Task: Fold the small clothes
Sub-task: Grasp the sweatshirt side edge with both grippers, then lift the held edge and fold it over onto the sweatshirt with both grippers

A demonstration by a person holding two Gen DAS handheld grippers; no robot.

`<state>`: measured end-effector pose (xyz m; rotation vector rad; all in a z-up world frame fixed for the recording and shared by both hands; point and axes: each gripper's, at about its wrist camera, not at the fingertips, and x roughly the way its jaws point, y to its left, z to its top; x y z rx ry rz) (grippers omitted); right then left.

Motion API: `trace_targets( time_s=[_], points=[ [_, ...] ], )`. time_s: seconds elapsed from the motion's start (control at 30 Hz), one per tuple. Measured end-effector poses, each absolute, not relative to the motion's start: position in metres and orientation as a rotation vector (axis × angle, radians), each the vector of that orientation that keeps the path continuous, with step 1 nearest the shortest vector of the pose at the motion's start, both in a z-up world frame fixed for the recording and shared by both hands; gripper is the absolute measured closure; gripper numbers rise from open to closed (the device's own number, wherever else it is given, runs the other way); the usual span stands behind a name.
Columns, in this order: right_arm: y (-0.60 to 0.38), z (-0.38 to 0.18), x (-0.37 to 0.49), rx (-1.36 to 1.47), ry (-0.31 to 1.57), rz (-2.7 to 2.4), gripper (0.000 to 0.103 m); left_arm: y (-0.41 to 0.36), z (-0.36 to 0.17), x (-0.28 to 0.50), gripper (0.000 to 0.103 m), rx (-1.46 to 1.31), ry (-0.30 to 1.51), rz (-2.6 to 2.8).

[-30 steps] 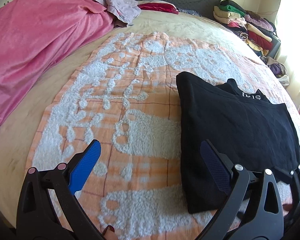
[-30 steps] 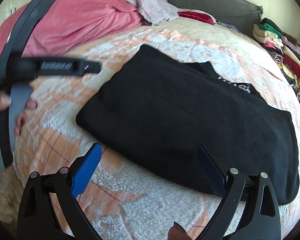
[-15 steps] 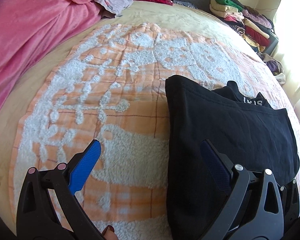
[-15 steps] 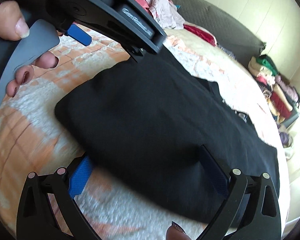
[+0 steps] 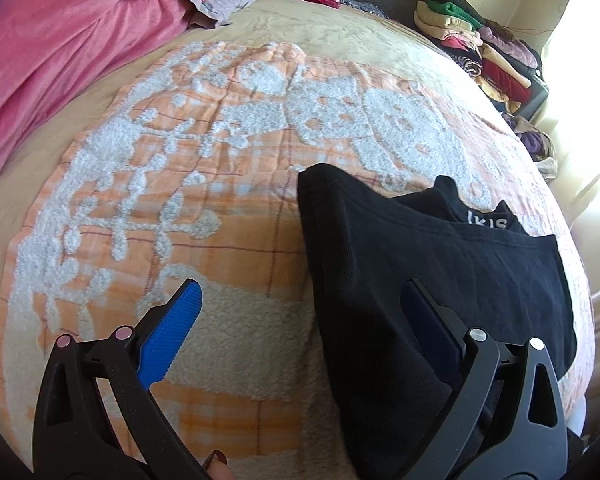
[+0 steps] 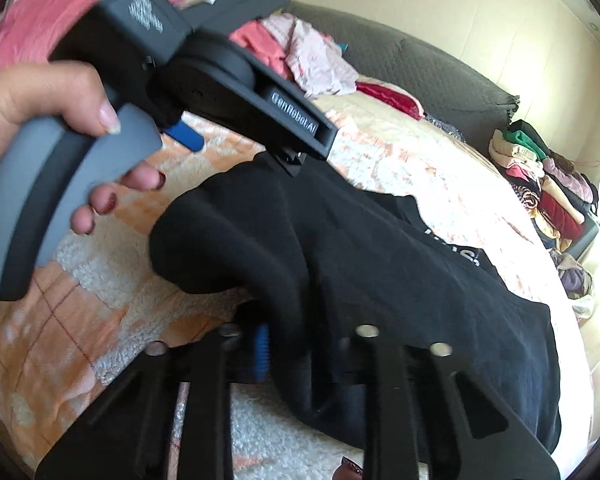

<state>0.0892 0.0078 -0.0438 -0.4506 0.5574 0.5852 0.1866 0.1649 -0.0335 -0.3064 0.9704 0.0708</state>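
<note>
Right tool (image 6: 300, 354) now closing on the black garment's (image 5: 440, 280) near edge – fabric bunched between its jaws, garment on the orange-and-white blanket (image 5: 228, 240) on the bed, left tool (image 5: 300, 308) jaws apart – straddling its left edge, folded clothes (image 5: 492, 52) stacked beyond

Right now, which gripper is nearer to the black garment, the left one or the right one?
Right. The right gripper is closing on the near edge of the black garment, fabric bunched between its jaws. The left gripper hangs open above the garment's left edge, gripping nothing.
</note>
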Motion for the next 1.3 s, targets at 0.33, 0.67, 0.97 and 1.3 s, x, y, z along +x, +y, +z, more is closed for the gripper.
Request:
trace_targets(
  time_s=[0.33,0.67,0.97,1.3],
  points=[
    [-0.028,-0.02,0.083,-0.303,0.486,0.571,0.094,0.138,-0.027,0.2,0.018,-0.408,0.973,-0.062],
    [-0.072,-0.005,0.076,-0.194,0.46,0.515,0.095,0.078,0.001,0.209,0.072,-0.389,0.931,-0.199],
    [-0.112,0.004,0.064,-0.102,0.425,0.446,0.096,0.022,0.031,0.213,0.074,-0.28,0.88,-0.243],
    [-0.155,0.008,0.063,0.021,0.435,0.415,0.096,-0.019,0.038,0.223,0.074,-0.262,0.877,-0.293]
  ],
)
